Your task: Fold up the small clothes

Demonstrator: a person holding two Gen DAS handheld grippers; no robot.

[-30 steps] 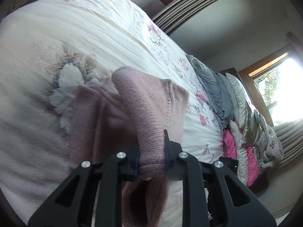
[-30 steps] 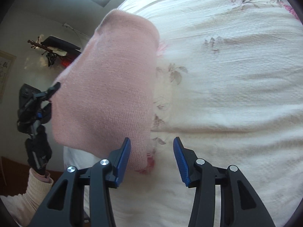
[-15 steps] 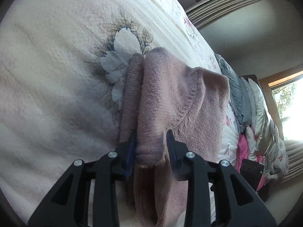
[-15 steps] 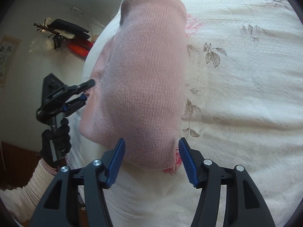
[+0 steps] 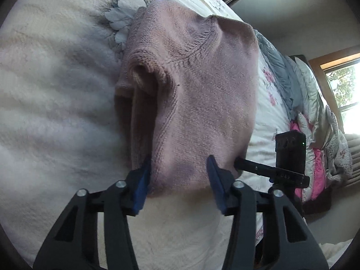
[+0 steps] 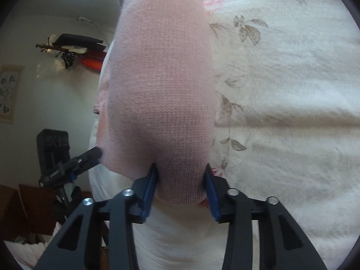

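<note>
A small pink knit sweater (image 5: 198, 94) lies folded into a narrow stack, stretching straight ahead from the left jaws, with its near hem between their open tips. Its ribbed cuff and raglan seam sit farther out, left of centre. In the right wrist view, its smooth panel (image 6: 162, 85) likewise starts between the spread jaws.

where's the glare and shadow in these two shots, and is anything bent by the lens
Left wrist view: the window at right is blown out, the pink sweater lies in dull shade, and the bedspread bulges with fisheye curve. Right wrist view: the sweater is lit evenly, with a dark shadow just ahead of the right hand-held gripper; edges vignette black.
</note>
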